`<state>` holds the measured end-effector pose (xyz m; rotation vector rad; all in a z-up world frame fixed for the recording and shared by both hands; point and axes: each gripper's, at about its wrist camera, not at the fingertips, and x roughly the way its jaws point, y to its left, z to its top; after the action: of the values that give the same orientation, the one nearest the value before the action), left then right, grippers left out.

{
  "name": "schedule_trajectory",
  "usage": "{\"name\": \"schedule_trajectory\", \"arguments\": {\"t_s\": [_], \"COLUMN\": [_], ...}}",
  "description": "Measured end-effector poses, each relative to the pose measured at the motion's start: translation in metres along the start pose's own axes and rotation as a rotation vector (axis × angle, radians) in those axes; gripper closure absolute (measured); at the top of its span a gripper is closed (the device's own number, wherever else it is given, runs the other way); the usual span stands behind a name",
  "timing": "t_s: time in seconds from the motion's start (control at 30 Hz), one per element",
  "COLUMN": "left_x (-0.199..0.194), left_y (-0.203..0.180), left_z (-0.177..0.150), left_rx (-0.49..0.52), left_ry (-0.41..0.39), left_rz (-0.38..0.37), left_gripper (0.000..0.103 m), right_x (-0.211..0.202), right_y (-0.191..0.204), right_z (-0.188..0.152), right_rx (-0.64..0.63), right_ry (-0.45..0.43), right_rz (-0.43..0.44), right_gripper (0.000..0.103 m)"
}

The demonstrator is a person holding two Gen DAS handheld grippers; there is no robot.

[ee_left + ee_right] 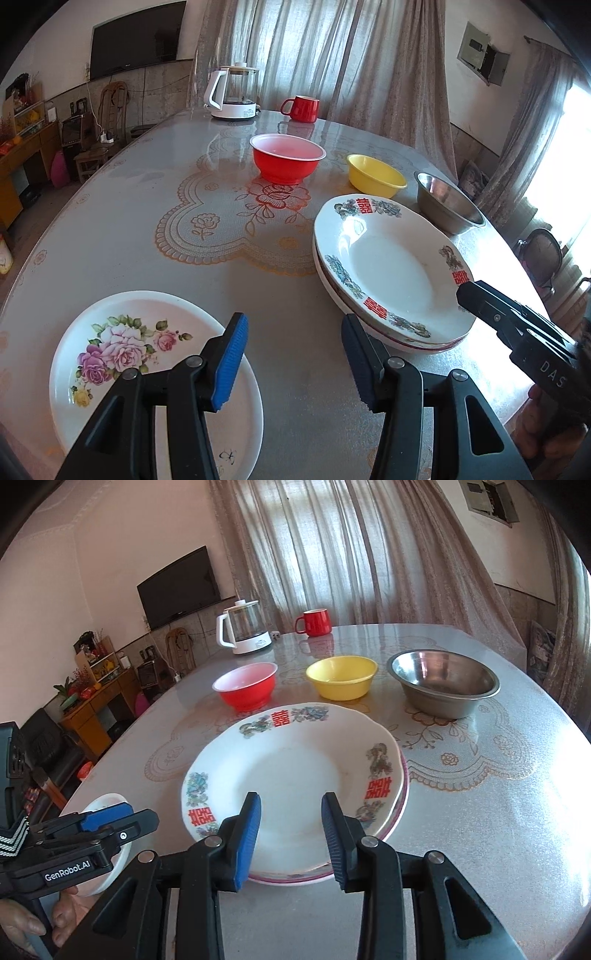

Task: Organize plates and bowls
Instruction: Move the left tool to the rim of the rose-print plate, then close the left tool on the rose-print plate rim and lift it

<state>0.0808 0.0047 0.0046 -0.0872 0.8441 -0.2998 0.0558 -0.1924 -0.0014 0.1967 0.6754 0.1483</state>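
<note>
While poised low over the table (147, 229), held the left gripper (291, 332) open and empty, jaws parted above bare tabletop between the rose plate (147, 350) and the stack (388, 266). Held the right gripper (291, 812) likewise open, pads framing the stack's near rim in its own view but pressing on nothing; could not tell whether level with that rim or above it.

Found the rose plate alone at the near left edge, apart from the stack. Found the stack, at least two patterned plates nested, just right of centre.

Farther back, found three bowls in a row, separate and upright: red bowl (286, 158), yellow bowl (375, 181) and steel bowl (447, 203), the last nearest the stack. Beyond those, at the far edge, noted kettle (234, 92) and mug (301, 109), outside the task.

Judged the step in hand: plates partly gathered, neither gripper committed to a grasp. Judged the likely next move: pinching the rose plate by its rim with the left gripper, lifting clear and setting it centred on the stack. Called for a thin-rim grip and a level carry. Left the bowls for nesting afterwards, small into large.
</note>
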Motion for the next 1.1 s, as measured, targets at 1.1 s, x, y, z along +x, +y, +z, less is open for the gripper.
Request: {"name": "schedule_trajectory", "arguments": {"t_s": [1.1], "left_x": [-0.055], "left_y": [0.168], "left_z": [-0.058], "left_rx": [-0.295], "left_ry": [-0.040], "left_rz": [0.012], "left_gripper": [0.061], "right_x": [0.087], "right_y": [0.110], "right_z": [-0.033], "right_rx": [-0.047], "right_ry": [0.378], "right_rz": [0.477], "right_gripper": [0.068]}}
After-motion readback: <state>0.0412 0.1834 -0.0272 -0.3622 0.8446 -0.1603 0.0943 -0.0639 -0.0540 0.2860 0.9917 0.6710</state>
